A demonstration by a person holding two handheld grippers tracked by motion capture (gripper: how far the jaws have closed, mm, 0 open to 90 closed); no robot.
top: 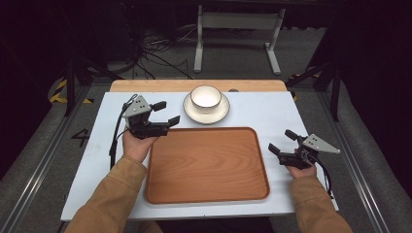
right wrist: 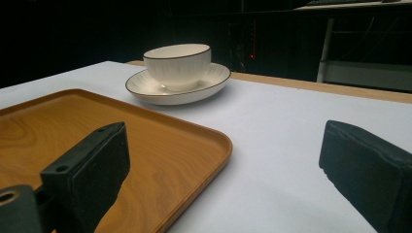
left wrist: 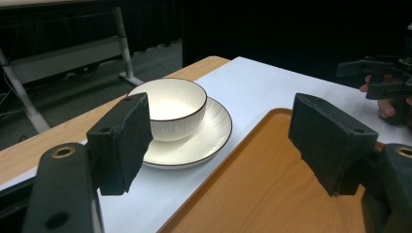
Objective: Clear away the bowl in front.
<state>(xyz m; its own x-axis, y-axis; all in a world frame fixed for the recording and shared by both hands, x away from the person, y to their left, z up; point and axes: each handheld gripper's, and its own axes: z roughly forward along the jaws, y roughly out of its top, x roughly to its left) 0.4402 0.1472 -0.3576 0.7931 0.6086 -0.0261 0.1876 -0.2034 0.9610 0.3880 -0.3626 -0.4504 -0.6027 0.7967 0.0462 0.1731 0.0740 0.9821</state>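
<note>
The desk (top: 272,116) carries a wooden tray (top: 206,165) lying flat, its long axis running left to right. Behind it, a white bowl (top: 206,96) stands upright on a plate (top: 219,114). The left gripper (top: 165,112) and the right gripper (top: 283,141) are spread apart, grasping nothing.

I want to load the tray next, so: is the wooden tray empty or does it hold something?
Empty. The tray shows bare wood; the bowl sits on its plate beyond it.
</note>
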